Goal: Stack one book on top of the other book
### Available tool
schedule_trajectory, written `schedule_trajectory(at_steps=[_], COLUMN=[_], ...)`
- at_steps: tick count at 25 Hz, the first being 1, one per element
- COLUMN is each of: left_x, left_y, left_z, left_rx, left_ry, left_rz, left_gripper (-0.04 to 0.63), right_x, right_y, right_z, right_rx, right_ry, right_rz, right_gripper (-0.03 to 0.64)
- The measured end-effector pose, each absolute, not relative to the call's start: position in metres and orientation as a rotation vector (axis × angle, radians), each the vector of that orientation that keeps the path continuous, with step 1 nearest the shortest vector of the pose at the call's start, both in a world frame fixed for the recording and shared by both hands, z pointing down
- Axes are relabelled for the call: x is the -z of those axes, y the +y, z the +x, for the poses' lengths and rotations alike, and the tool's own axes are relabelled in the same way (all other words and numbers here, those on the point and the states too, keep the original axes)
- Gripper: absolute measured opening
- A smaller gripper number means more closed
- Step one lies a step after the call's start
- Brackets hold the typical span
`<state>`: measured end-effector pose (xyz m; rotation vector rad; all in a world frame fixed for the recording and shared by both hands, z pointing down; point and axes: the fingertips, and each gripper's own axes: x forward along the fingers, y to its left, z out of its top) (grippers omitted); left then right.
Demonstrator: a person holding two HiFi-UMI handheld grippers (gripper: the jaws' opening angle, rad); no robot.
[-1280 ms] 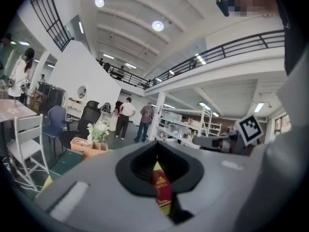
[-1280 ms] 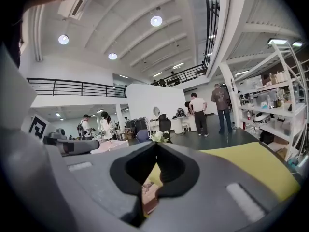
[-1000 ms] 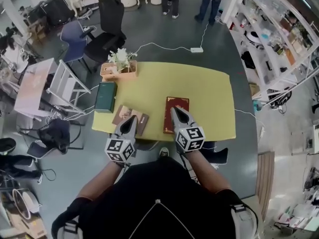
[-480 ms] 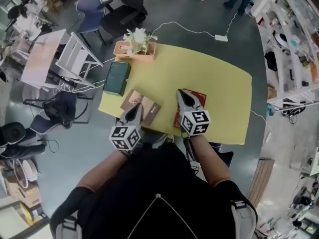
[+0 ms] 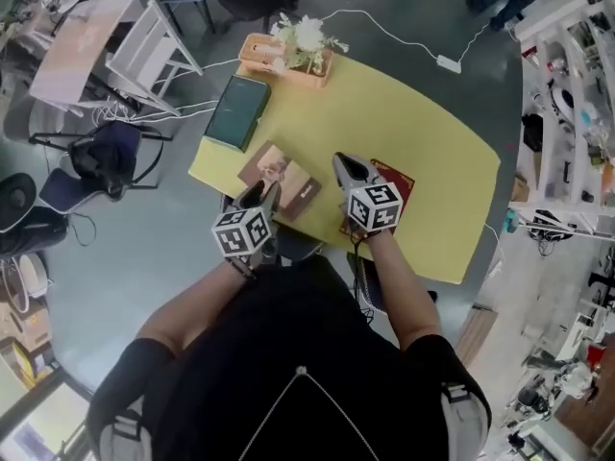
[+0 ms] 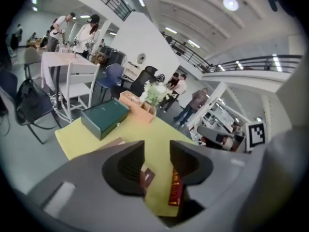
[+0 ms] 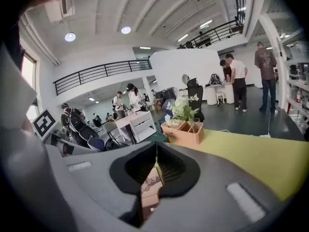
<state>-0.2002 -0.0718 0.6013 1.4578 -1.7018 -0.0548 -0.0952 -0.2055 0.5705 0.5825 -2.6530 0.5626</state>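
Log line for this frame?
left tool: just opening, nothing between jaws | right tool: shut, empty | brown picture-cover book, dark red book: apart, unstacked

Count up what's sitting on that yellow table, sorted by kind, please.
Books: 2 (brown book, red book)
Boxes: 1 (green box)
Planters: 1 (wooden flower box)
Total: 4

Green box (image 5: 236, 111) at the left edge of the yellow table (image 5: 413, 128) — wooden planter (image 5: 264, 58) of white flowers just beside.
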Motion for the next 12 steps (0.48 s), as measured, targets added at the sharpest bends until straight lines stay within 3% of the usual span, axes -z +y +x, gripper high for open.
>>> schedule_trajectory(at_steps=[2, 12], left_x=[-0.624, -0.74], left_y=[-0.067, -0.048], left_z=[-0.207, -0.226], left_rx=[0.067, 0.083], left_ry=[-1.68, -1.608], left_rz=[1.379, 0.999], left_gripper=[0.193, 0.285], right_x=[-0.597, -0.727], right_y=[-0.206, -0.184], right_z=[-0.113, -0.173], right_rx=[-0.589, -0.61], right_ry=[-2.609, -2.373], right_rz=[0.503, 0.202], right_gripper=[0.116, 0.167])
